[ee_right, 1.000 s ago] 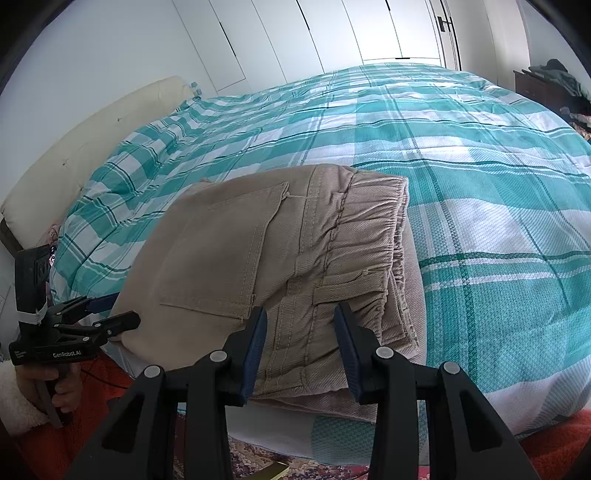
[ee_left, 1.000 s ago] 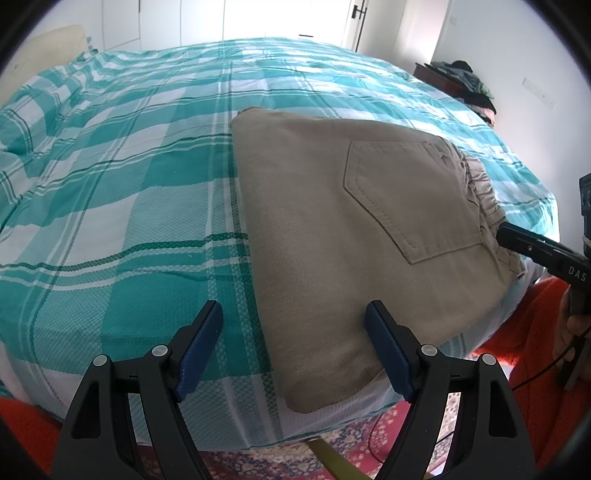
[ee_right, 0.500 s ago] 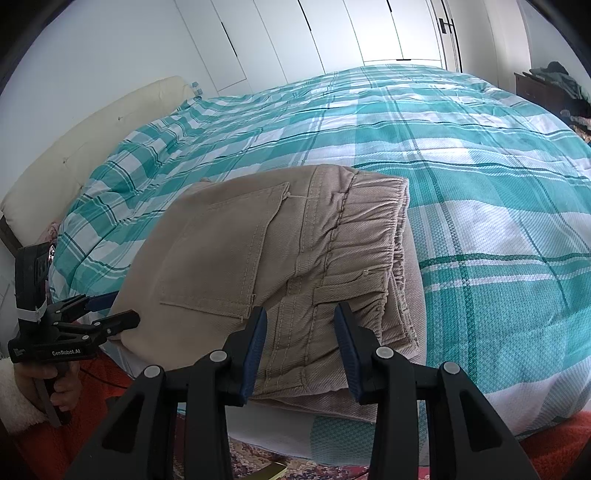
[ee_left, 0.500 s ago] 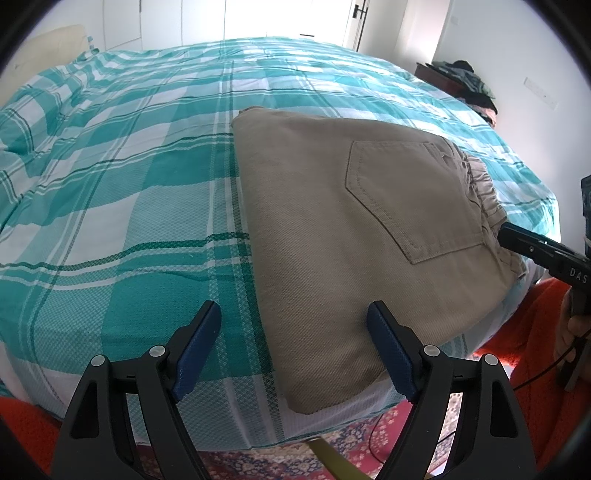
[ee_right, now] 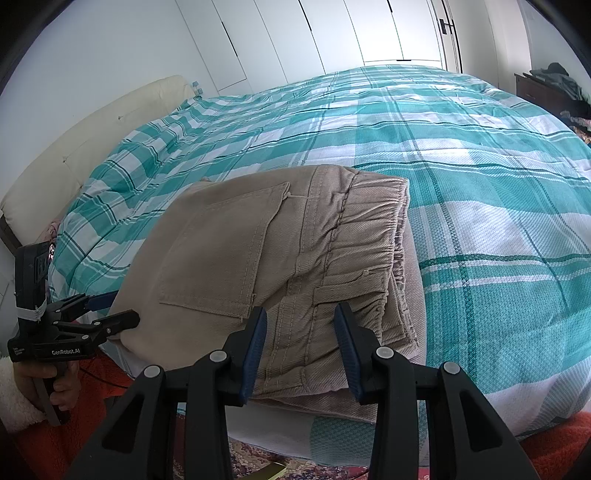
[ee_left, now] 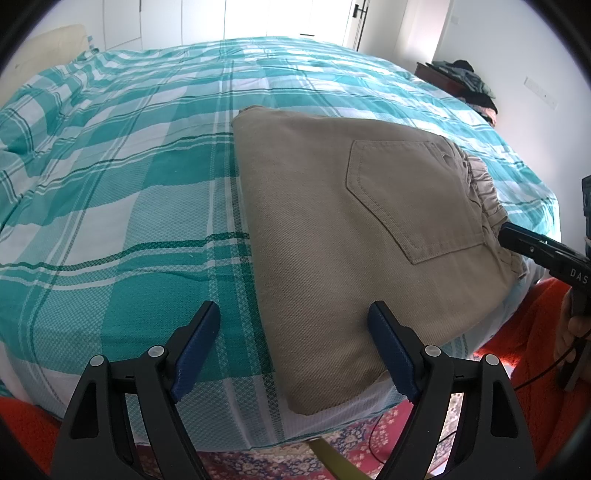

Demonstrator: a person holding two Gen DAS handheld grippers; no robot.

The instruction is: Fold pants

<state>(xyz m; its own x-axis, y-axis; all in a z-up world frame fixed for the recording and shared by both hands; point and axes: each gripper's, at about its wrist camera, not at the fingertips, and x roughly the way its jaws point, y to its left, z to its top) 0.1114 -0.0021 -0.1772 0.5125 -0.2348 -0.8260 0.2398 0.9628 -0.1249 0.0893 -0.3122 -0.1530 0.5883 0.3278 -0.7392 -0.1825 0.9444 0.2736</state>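
- the pants point(ee_left: 332, 236), tan and folded into a thick flat stack, lie on the bed point(ee_left: 110, 184) at its near edge, toward the near right corner in the left wrist view.
- back pocket point(ee_left: 410, 199) faces up; the gathered waistband point(ee_right: 369, 240) runs along the stack's right side in the right wrist view.
- the left tongs point(ee_left: 291, 347) hang over the near edge with jaws wide apart and nothing between the pads; the near left corner of the stack lies under the gap, and the right finger point(ee_left: 391, 350) sits over the cloth. no contact can be seen.
- the right tongs point(ee_right: 300, 347) stand with jaws partly apart above the waistband end of the stack at the near edge; the waistband cloth shows between the pads, but whether they pinch it cannot be told.
- a hand point(ee_right: 48, 384) holds the left tongs' grip beside an orange cloth point(ee_right: 96, 417).
- a patterned rug point(ee_left: 258, 461) shows below the bed's edge.
- a cream headboard point(ee_right: 74, 147) stands at the bed's far left side, white cupboard doors point(ee_right: 332, 33) behind it.
- a dark dresser point(ee_right: 543, 92) with heaped clothes stands well apart at the far right.
- nothing lies on the bedspread between the tongs and the pants.
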